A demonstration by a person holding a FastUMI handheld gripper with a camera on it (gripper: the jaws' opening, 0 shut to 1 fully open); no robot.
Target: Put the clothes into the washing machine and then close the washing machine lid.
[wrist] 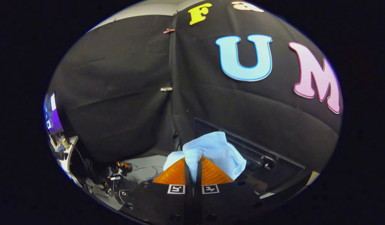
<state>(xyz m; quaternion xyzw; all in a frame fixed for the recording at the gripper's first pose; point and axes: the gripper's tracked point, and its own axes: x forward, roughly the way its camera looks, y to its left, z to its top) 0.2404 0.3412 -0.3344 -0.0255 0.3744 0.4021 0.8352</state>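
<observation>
A light blue cloth [216, 150] is pinched between my fingers and bunches up over their tips, hanging to both sides. My gripper [192, 165] is shut on it, held up in the air. Behind and to the right of the cloth, a dark machine body with a round knob [269, 164] stands against the black booth wall. Whether its lid is up or down I cannot tell.
The black booth wall [123, 93] rises just beyond the fingers, its two cloth panels joined by clips. Low to the left are a lit screen [52, 115] on a stand, cables and small gear [117, 175] on a pale floor.
</observation>
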